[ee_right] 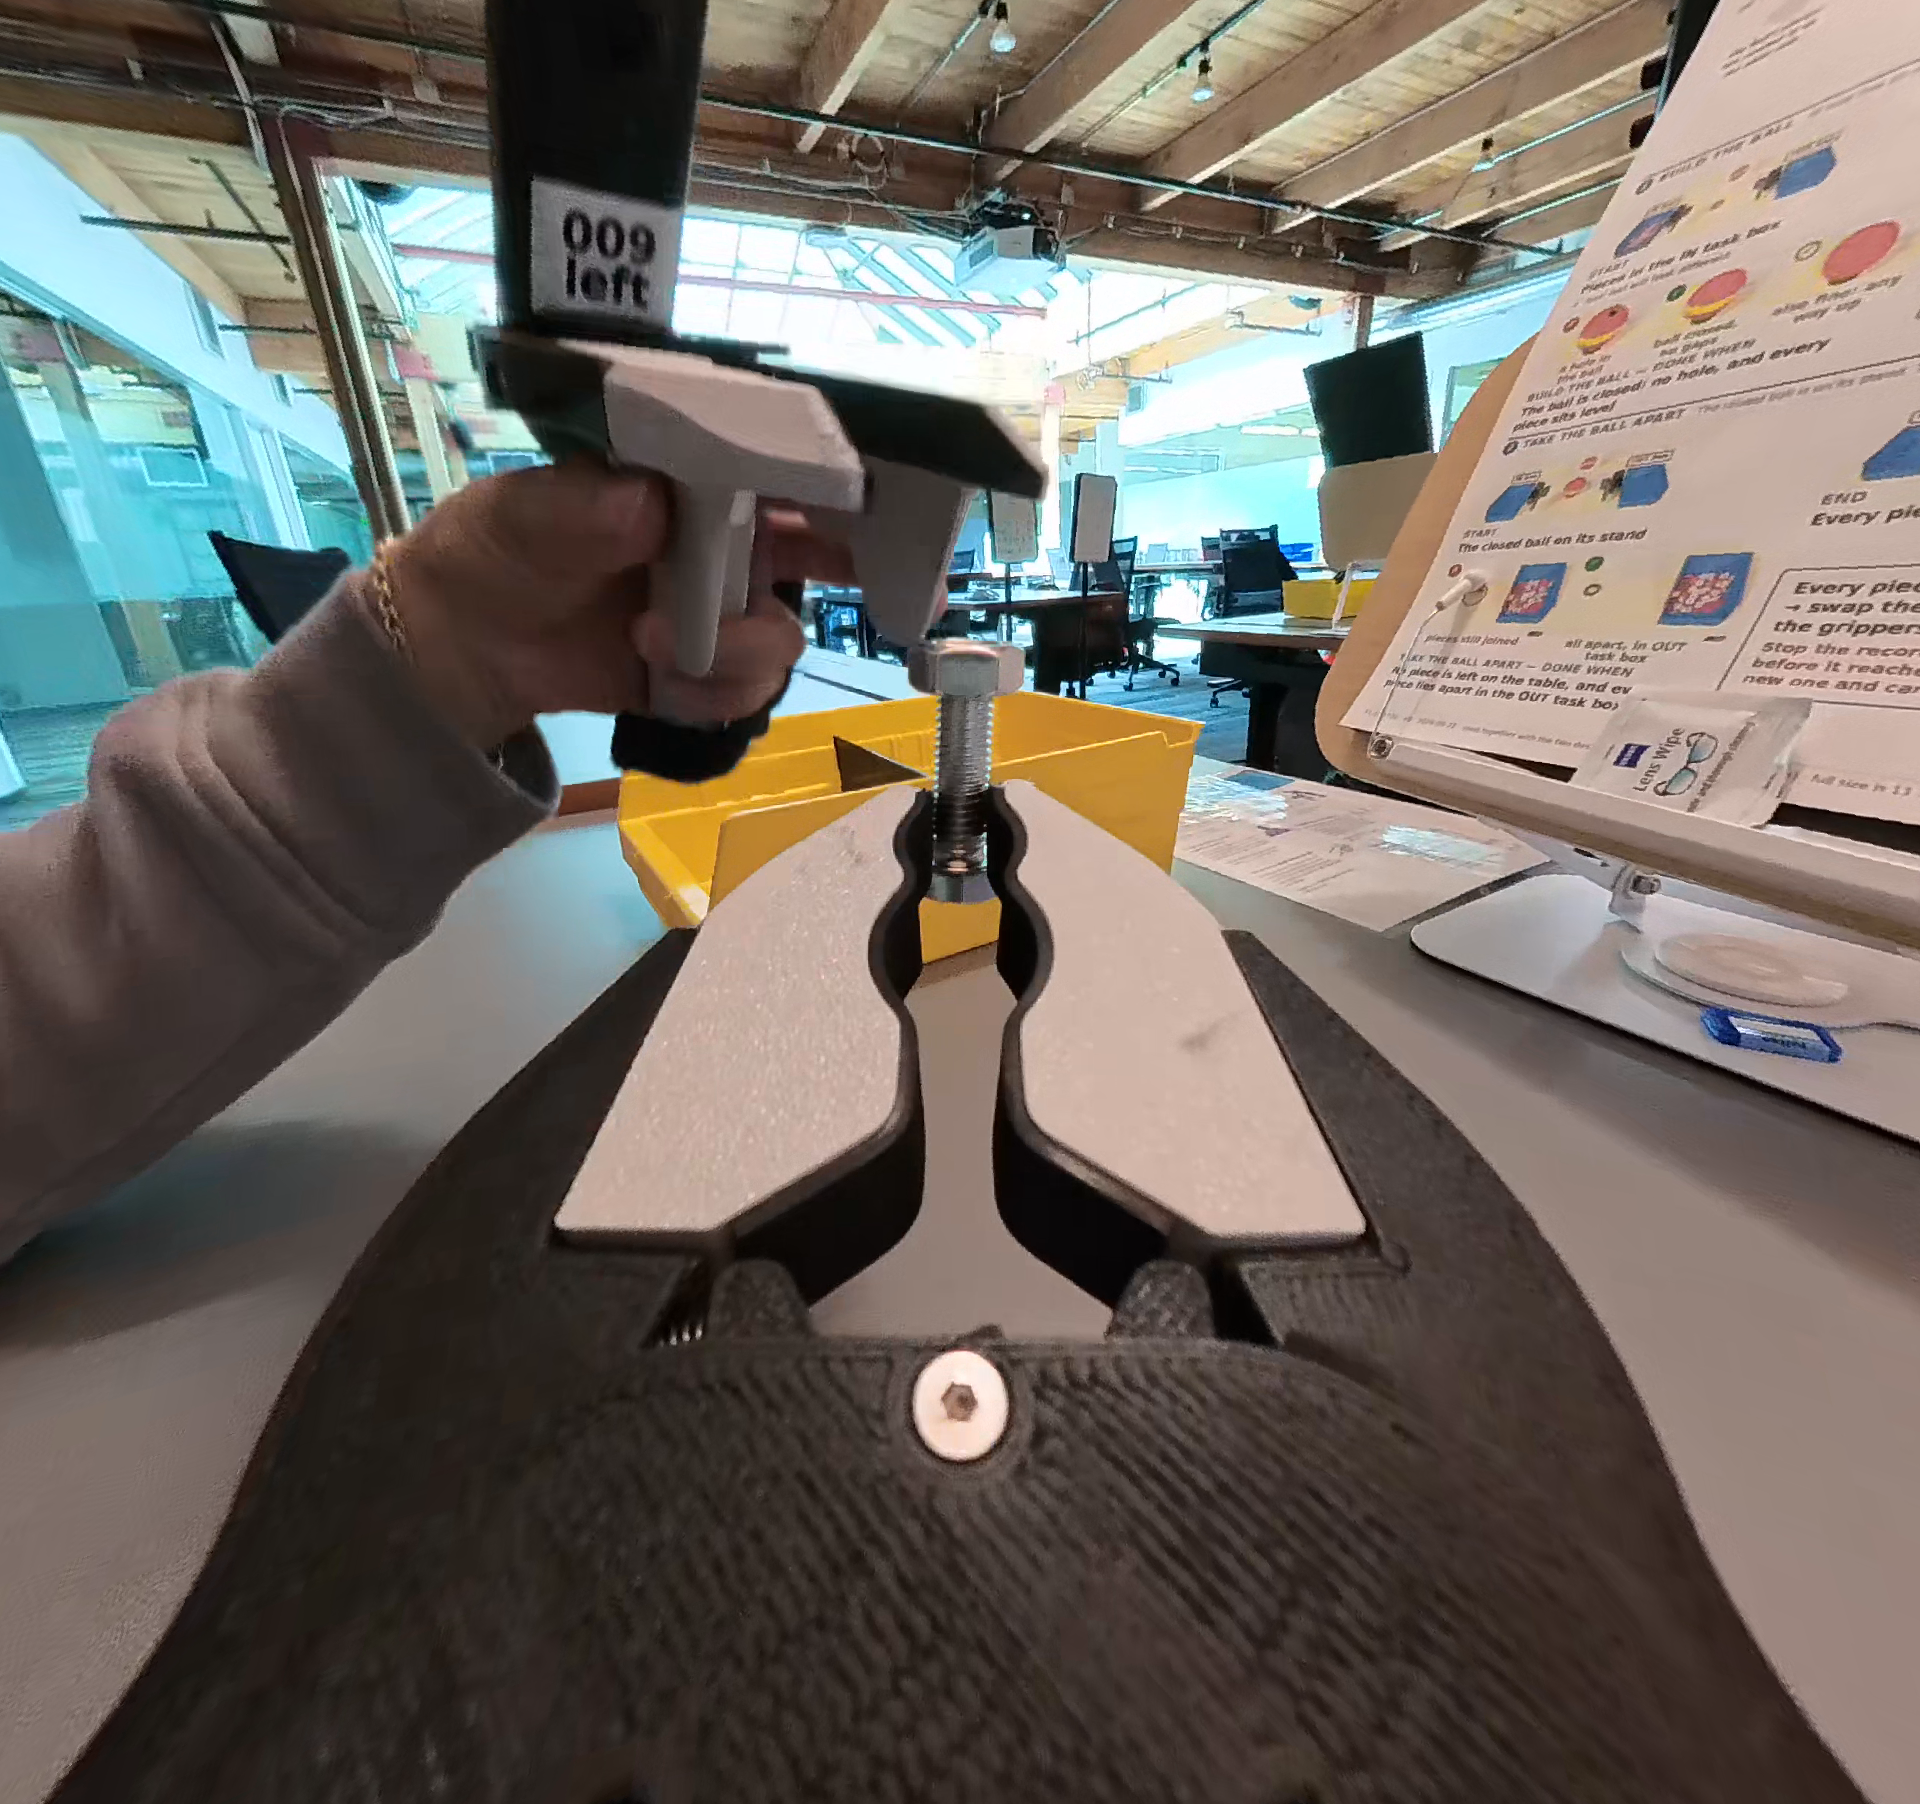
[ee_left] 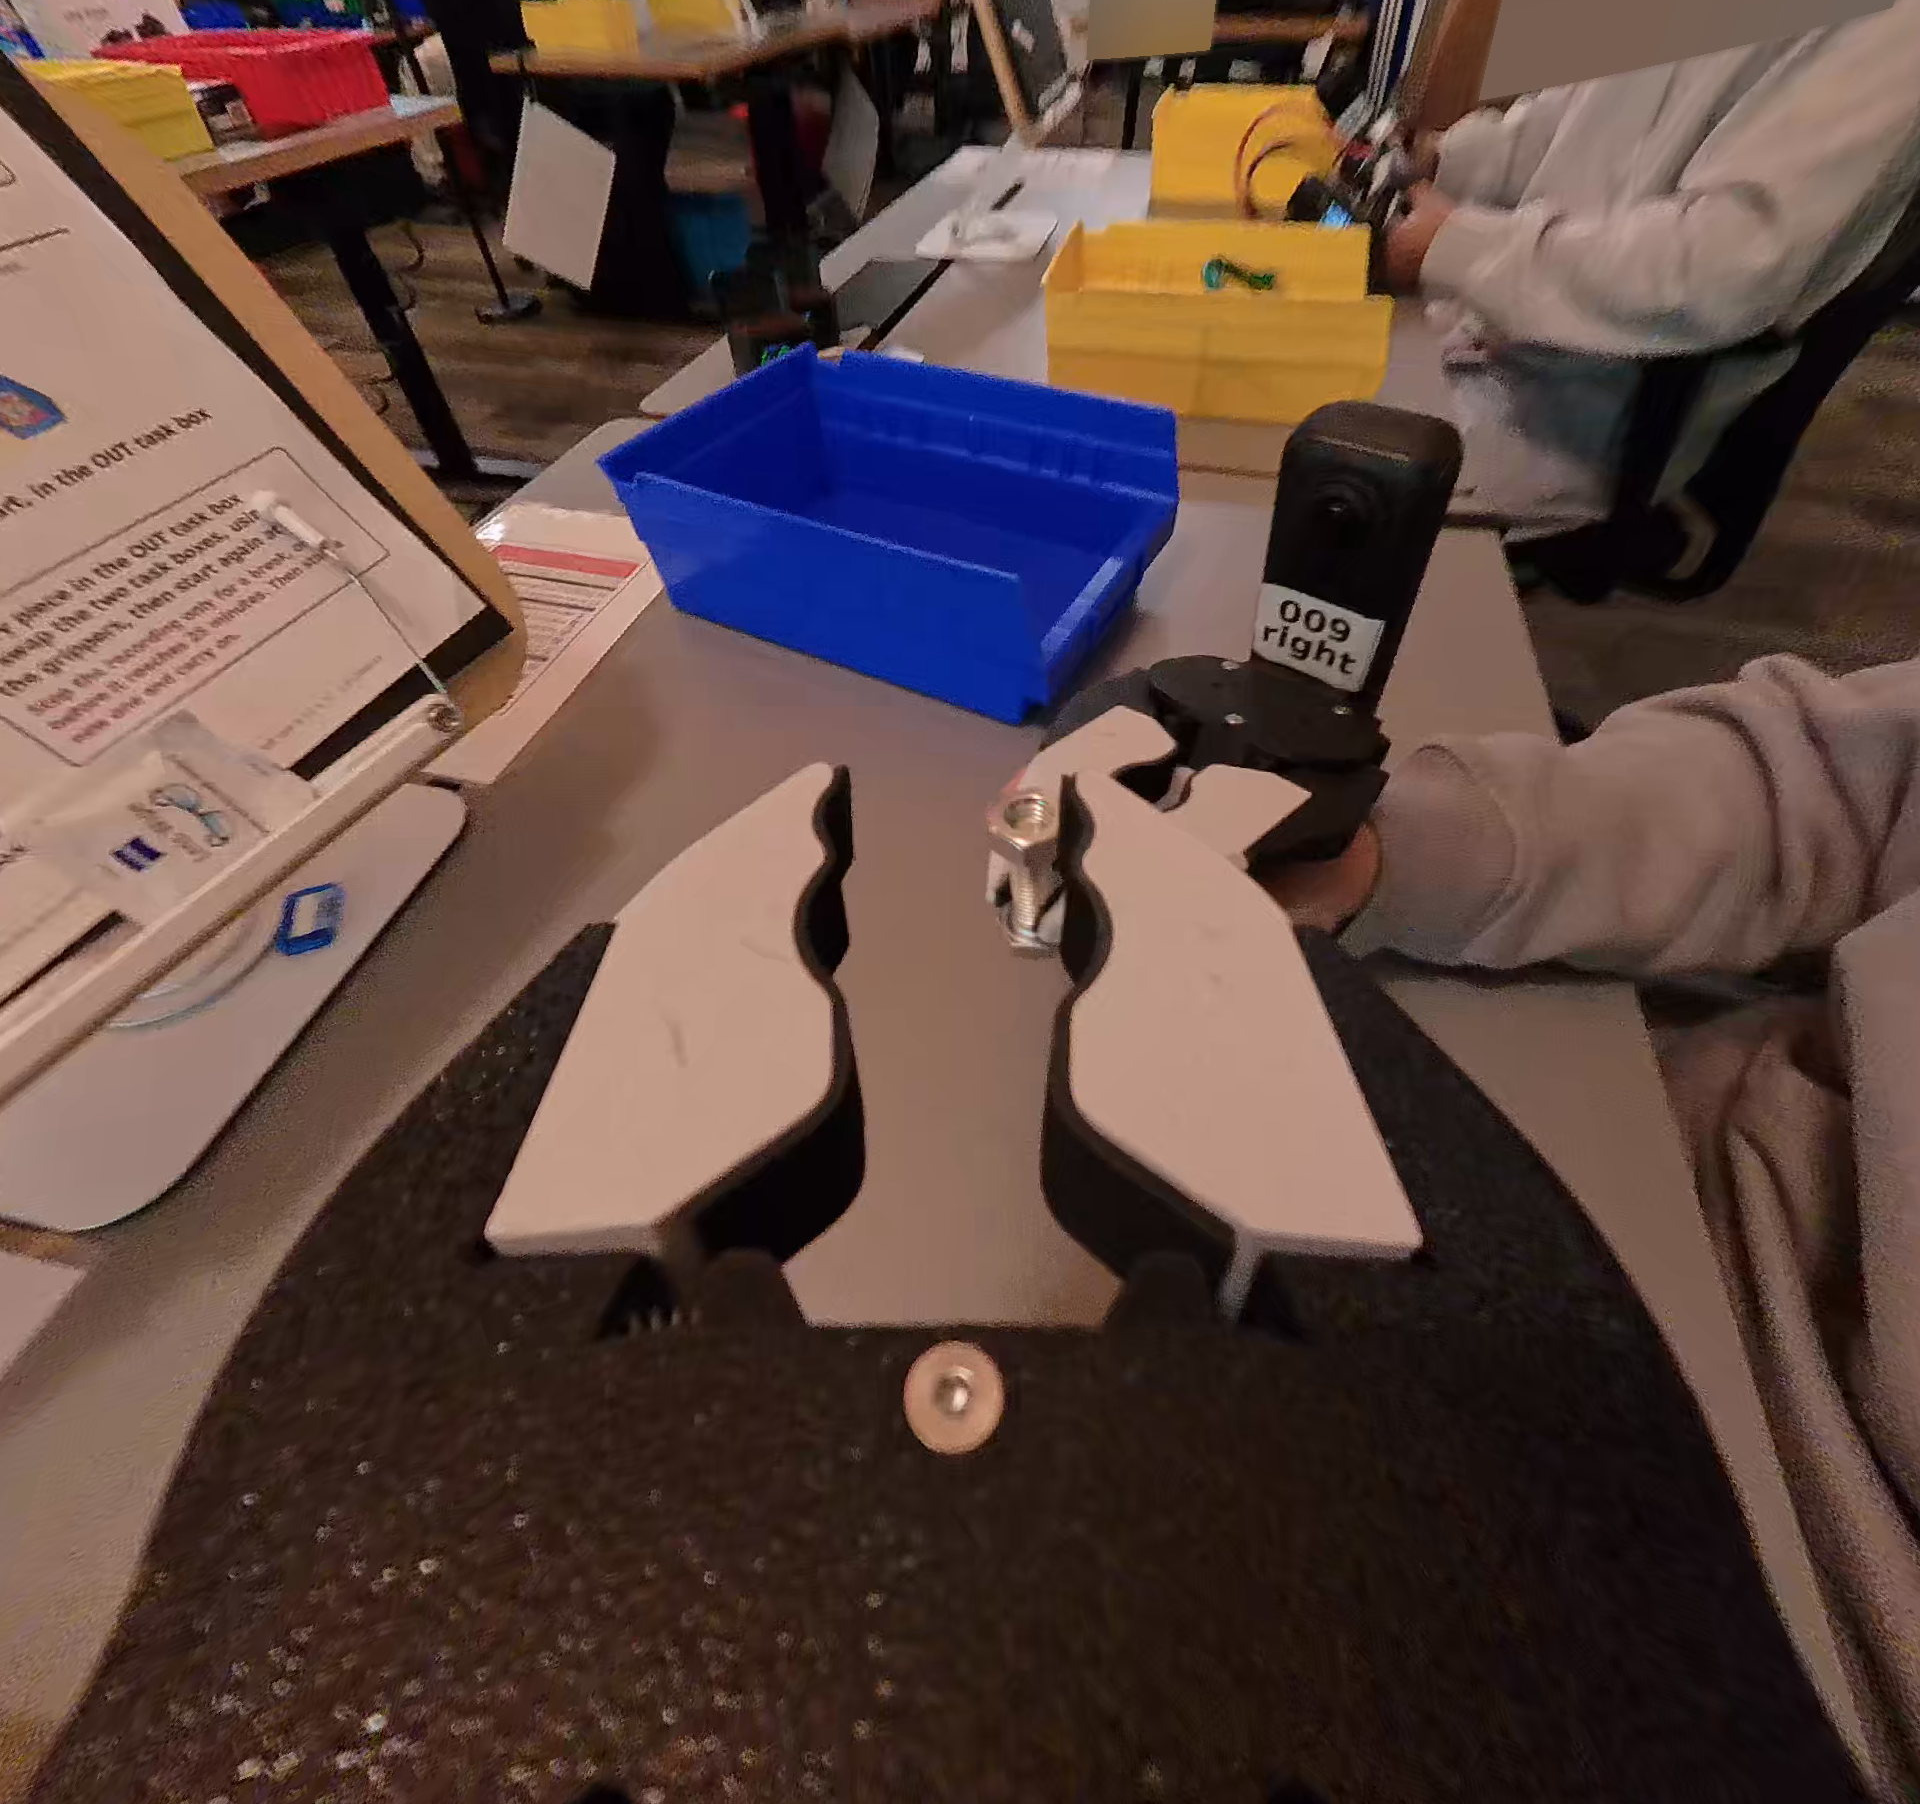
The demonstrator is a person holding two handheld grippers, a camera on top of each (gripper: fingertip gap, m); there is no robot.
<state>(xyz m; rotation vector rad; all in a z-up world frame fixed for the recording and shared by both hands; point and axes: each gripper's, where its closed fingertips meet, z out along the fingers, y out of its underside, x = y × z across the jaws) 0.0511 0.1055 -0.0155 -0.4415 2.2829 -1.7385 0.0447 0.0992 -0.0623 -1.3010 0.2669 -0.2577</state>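
Observation:
My right gripper (ee_right: 958, 798) is shut on the threaded shaft of a silver bolt (ee_right: 961, 757) and holds it upright above the grey table (ee_right: 1351, 1079). The bolt's hex head is below the pads, and a silver nut (ee_right: 961, 663) sits on its upper end. My left gripper (ee_left: 956, 798) is open. The nut (ee_left: 1023, 819) lies against the inner side of its right finger (ee_left: 1174, 975), and its left finger (ee_left: 727, 975) stands well clear. In the right wrist view the left gripper (ee_right: 914, 601) hovers over the nut from above. In the left wrist view the right gripper (ee_left: 1044, 809) comes in from the right.
A blue bin (ee_left: 894, 528) stands just beyond the grippers. A yellow bin (ee_right: 1091, 767) is behind the bolt, and more yellow bins (ee_left: 1216, 341) sit farther back. An instruction board on a white stand (ee_left: 156, 507) fills the left side. Another person's arm (ee_left: 1662, 196) works at the far right. My hands' fingertips stand some 6 centimetres from each other.

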